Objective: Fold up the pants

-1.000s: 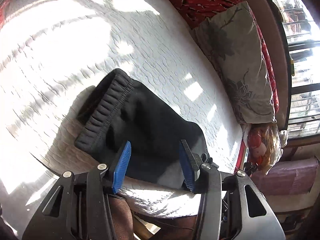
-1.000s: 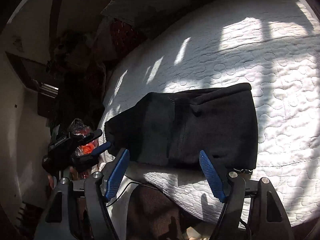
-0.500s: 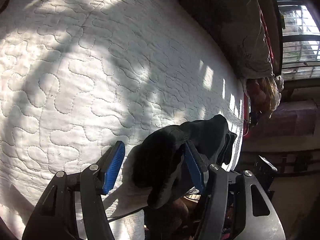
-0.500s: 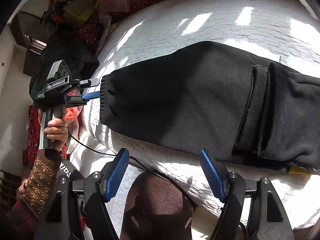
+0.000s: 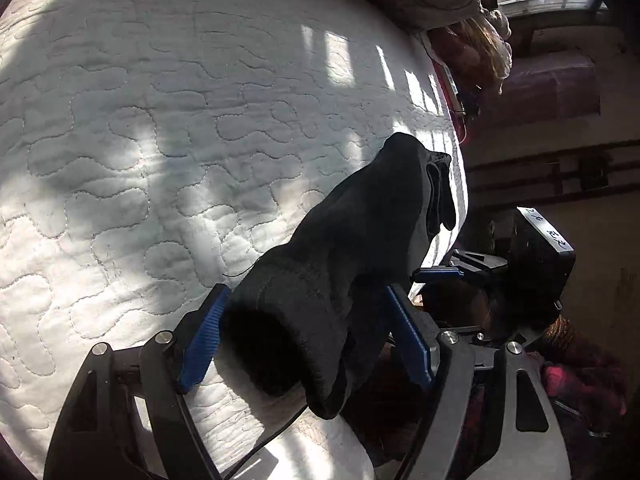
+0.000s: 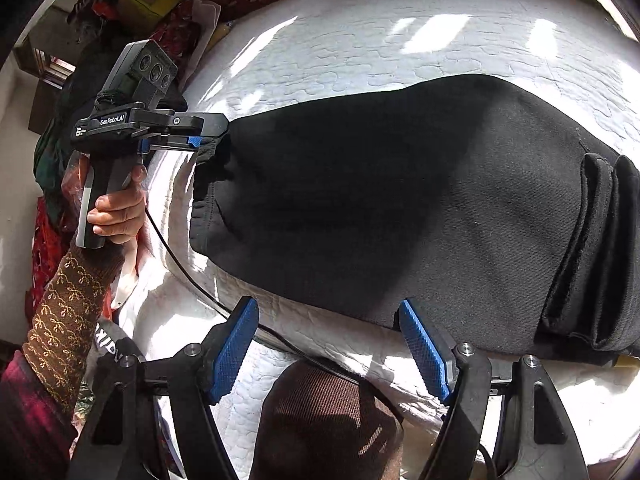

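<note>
Pants [image 6: 400, 200], black, lie partly folded across a white quilted bed [image 6: 360, 40], their cuffed leg end toward the left tool [image 6: 208, 136]. That tool's body reads "GenRoboLAI"; its blue fingers have just been opening, spread on either side of the leg cuff [image 5: 280, 340]. A hand [image 6: 116, 212] in a patterned brown sleeve [image 6: 64, 316] grips its handle upright. The right tool [image 6: 332, 348] hovers at the bed's near edge, fingers spread wide and empty, a black cable [image 6: 192, 276] trailing beneath.
</note>
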The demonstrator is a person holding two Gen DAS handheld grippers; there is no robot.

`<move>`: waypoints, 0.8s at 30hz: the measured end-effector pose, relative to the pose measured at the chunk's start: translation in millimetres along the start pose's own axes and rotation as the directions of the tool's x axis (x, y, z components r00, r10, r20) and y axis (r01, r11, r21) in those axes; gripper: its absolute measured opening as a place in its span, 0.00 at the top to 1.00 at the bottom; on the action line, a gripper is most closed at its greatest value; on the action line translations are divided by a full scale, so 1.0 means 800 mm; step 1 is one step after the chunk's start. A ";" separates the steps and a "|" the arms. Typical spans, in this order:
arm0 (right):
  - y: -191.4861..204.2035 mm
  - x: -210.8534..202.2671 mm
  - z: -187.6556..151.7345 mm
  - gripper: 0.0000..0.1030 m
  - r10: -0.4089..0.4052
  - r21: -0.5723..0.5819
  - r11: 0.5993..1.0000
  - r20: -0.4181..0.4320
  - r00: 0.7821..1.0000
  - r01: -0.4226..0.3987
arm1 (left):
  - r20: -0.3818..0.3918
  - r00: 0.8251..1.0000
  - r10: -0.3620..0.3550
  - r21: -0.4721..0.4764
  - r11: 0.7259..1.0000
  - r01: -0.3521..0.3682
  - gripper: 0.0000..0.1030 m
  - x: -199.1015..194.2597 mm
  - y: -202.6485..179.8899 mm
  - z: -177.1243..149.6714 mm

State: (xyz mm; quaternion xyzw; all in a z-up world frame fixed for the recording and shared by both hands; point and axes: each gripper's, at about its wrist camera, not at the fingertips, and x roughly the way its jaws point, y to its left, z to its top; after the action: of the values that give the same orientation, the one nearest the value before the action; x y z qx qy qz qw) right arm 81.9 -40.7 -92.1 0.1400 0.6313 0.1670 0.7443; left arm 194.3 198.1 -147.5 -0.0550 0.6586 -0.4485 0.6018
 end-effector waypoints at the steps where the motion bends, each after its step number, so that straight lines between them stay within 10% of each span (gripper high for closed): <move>1: 0.004 -0.001 -0.001 0.27 -0.002 -0.007 1.000 -0.001 1.000 0.002 | 0.008 1.000 0.015 0.013 1.000 -0.015 0.26 -0.001 -0.004 -0.002; 7: 0.052 0.007 -0.002 0.27 -0.080 -0.120 0.989 0.086 0.993 0.090 | -0.009 0.997 0.076 -0.130 0.989 -0.077 0.51 -0.009 0.002 0.002; 17: 0.155 0.057 -0.017 0.25 -0.185 -0.304 0.916 0.257 0.949 0.261 | -0.071 0.997 0.006 -0.352 0.936 -0.031 0.59 -0.012 0.009 0.007; 24: 0.185 0.118 -0.014 0.19 -0.345 -0.313 0.830 0.361 0.866 0.461 | -0.058 0.996 -0.071 -0.504 0.863 0.032 0.60 -0.003 0.027 0.013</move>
State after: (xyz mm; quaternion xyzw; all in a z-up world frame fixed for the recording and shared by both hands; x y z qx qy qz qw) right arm 74.0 133.1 -116.0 -0.1257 0.4845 0.1042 0.8594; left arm 214.1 206.8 -158.3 -0.2104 0.7729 -0.2795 0.5293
